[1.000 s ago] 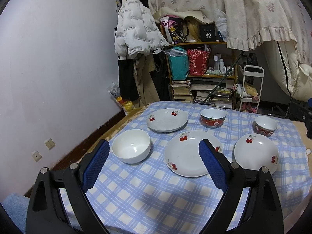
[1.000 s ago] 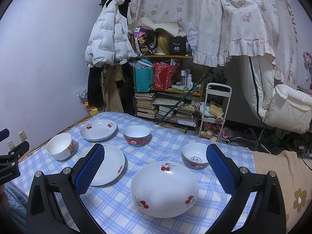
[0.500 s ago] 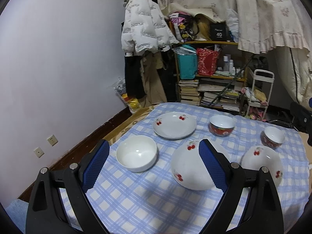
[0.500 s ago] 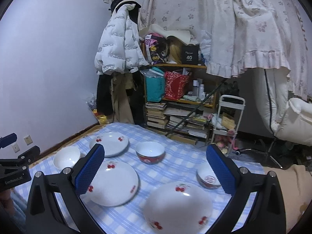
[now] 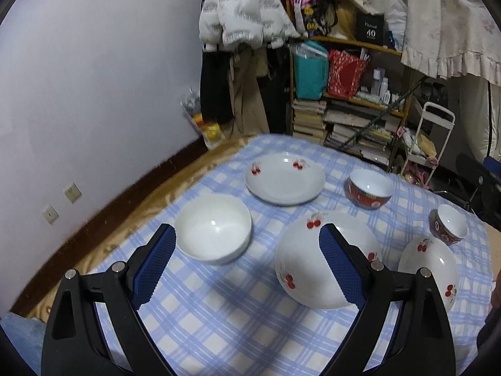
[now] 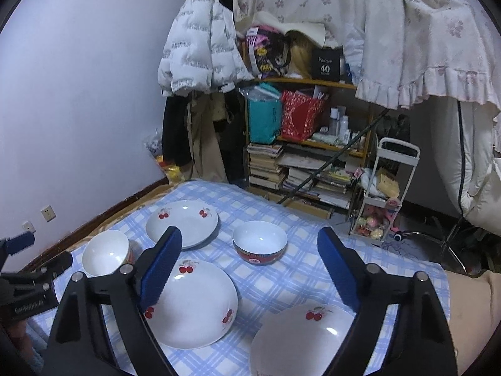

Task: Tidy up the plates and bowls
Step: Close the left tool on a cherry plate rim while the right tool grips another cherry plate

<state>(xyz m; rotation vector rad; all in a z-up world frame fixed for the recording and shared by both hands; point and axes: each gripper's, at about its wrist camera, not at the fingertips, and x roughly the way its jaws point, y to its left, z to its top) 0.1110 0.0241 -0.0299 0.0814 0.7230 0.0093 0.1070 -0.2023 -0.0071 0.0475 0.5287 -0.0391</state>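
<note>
The left gripper (image 5: 247, 264) points forward and downward, its two blue-padded fingers (image 5: 153, 263) spread wide at about 7 and 5 o'clock in its own wrist view, with nothing pressed between the pads. The right gripper (image 6: 250, 269) is tilted down less steeply, its jaws are closing from their widest spread, and its fingers (image 6: 161, 264) grip nothing. In the right wrist view the left gripper's black body (image 6: 28, 285) shows at 9 o'clock, at the frame's edge and apart from the right one.
</note>
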